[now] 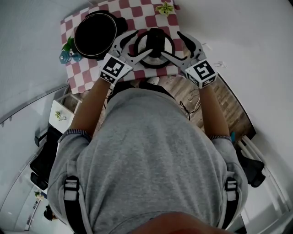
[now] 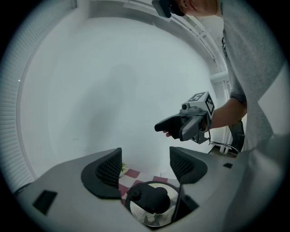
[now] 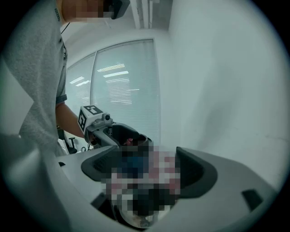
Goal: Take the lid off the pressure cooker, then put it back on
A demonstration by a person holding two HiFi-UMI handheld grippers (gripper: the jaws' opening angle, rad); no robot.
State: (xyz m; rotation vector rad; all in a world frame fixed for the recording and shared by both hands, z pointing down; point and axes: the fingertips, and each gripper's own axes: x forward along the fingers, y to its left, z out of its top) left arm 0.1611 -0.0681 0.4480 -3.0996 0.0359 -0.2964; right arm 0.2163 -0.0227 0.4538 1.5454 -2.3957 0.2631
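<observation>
The black pressure cooker pot [image 1: 96,34] stands uncovered at the left of the checkered cloth [image 1: 78,75]. Its steel lid [image 1: 154,45], with a black knob, sits to the right of the pot. My left gripper [image 1: 143,42] is open at the lid's left side and my right gripper [image 1: 170,43] is open at its right side. No pad presses on the lid. In the left gripper view the lid [image 2: 152,206] lies low between the wide jaws, and the right gripper [image 2: 181,124] hangs beyond. In the right gripper view the pot [image 3: 129,133] shows behind the left gripper [image 3: 97,122].
A small blue and green ornament [image 1: 68,52] sits by the pot's left side, and a yellow-green flower piece [image 1: 165,7] lies at the cloth's far edge. The table's near edge runs just under the grippers. Wooden floor [image 1: 229,109] lies to the right.
</observation>
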